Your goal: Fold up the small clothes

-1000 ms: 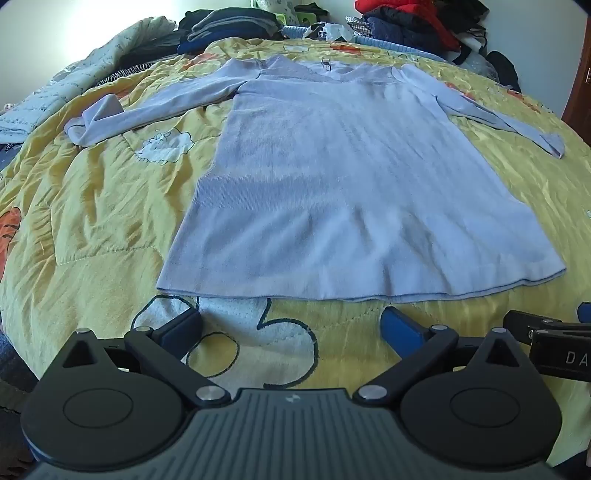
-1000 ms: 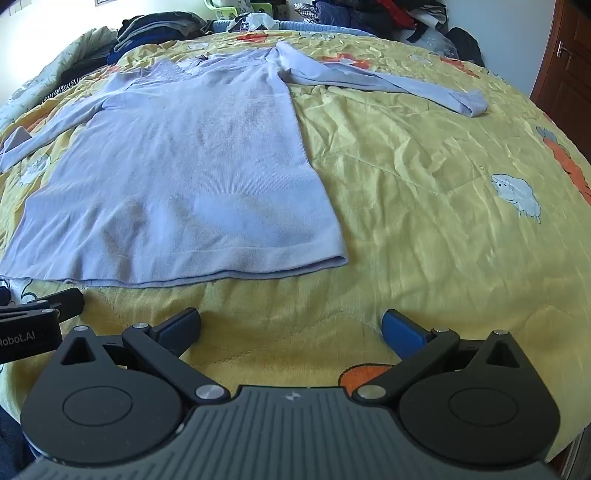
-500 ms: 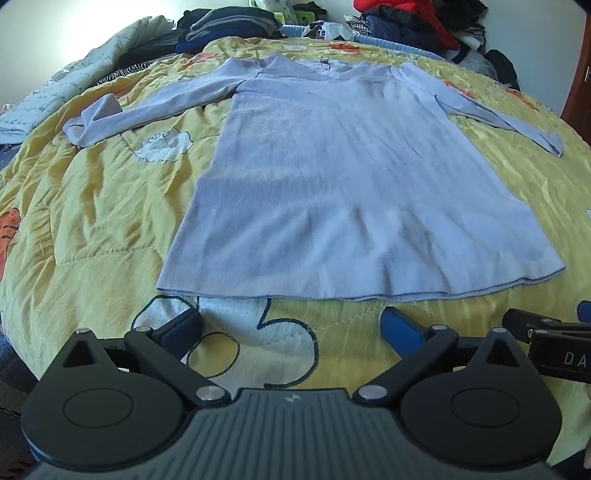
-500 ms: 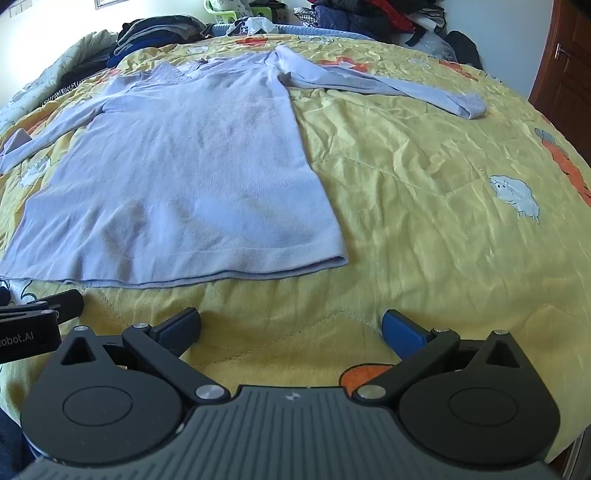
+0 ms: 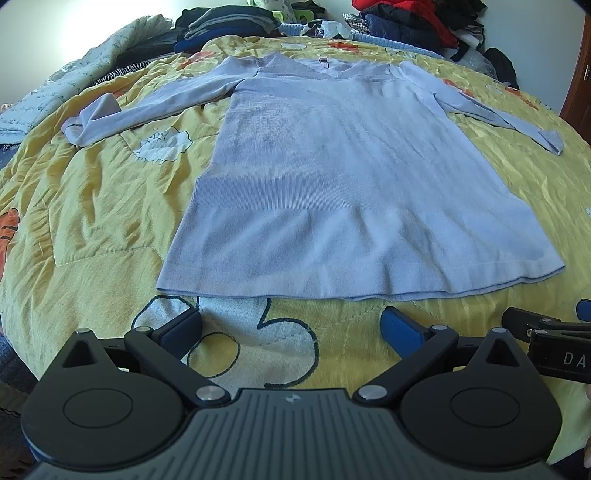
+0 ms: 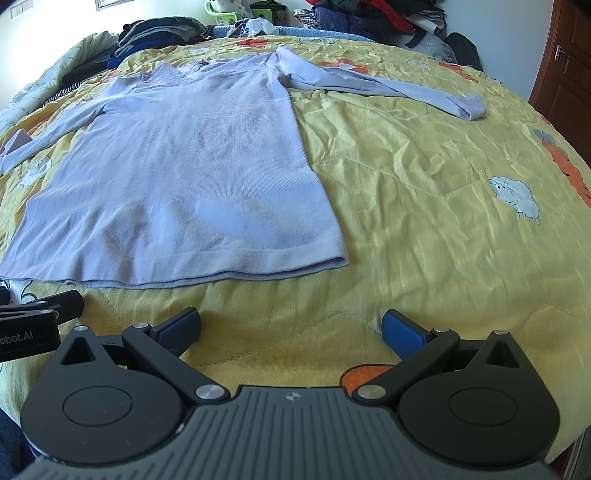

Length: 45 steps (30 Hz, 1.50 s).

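A light purple long-sleeved top (image 5: 343, 177) lies flat and face up on the yellow bedspread (image 5: 81, 221), both sleeves spread out sideways. It also shows in the right wrist view (image 6: 184, 177). My left gripper (image 5: 291, 326) is open and empty, just short of the left part of the hem. My right gripper (image 6: 291, 326) is open and empty, just short of the hem's right corner (image 6: 340, 260). Each gripper's fingers show at the edge of the other view.
Piles of dark and red clothes (image 5: 406, 22) lie along the far edge of the bed. A patterned quilt (image 5: 66, 85) lies at the far left. A brown wooden door (image 6: 565, 70) stands at the right. The bed's near edge is right under the grippers.
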{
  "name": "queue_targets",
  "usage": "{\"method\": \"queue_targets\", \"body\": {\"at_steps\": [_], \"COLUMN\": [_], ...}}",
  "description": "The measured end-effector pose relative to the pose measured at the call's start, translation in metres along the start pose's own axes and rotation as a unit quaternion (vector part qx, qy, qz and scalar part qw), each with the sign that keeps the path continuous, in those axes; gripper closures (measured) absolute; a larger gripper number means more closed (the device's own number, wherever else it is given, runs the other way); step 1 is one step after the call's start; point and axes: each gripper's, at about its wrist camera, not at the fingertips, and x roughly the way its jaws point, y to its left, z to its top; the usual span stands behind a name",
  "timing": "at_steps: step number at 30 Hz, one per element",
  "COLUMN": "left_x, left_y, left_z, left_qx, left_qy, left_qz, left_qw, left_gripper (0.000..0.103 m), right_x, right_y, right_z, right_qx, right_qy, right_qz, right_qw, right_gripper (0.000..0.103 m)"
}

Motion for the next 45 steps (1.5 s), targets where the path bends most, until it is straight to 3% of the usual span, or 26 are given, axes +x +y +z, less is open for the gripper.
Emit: {"method": "queue_targets", "body": {"at_steps": [45], "left_x": [-0.0044], "left_y": [-0.0016], "left_z": [-0.0022], "left_qx": [0.001], "left_qy": [-0.007], "left_qz": [0.000], "left_qw": [1.0000], "left_gripper": [0.000], "right_x": [-0.0036], "right_y": [0.0007], "right_z": [-0.0051], "right_qx": [0.002], "right_qy": [-0.016], "right_qz": [-0.001], "right_qw": [1.000], "right_gripper": [0.000]}}
